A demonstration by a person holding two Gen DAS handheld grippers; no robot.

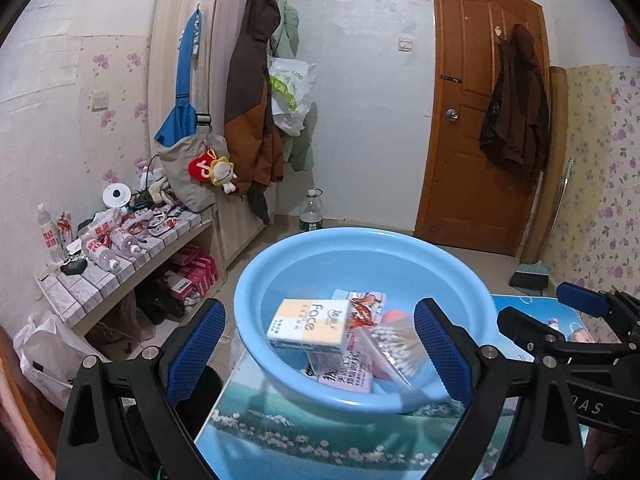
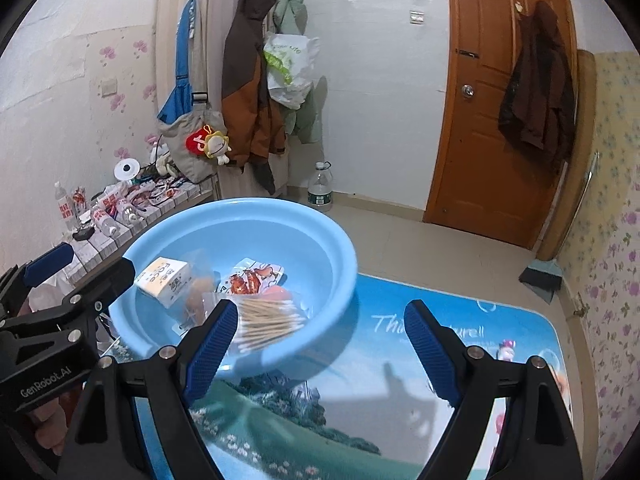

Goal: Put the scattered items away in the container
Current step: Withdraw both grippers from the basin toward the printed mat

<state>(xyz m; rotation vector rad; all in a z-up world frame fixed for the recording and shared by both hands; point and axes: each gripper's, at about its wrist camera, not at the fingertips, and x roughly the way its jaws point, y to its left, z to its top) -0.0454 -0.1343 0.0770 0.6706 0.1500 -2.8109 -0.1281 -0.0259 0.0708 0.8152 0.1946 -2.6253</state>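
Blue basin [image 1: 256,280] sits on the desk [image 2: 400,380], holding a tissue pack [image 1: 310,326], a bag of cotton swabs [image 2: 268,320] and a red snack packet [image 2: 250,280]. Left claw [image 1: 320,356] gapes wide around the basin's near rim, pads apart from it. Right claw [image 2: 320,344] released, nothing between its pads, just beside the basin.

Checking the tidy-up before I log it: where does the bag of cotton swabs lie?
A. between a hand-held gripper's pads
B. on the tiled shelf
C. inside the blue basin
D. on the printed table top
C: the bag of cotton swabs lies inside the blue basin, beside the tissue pack.
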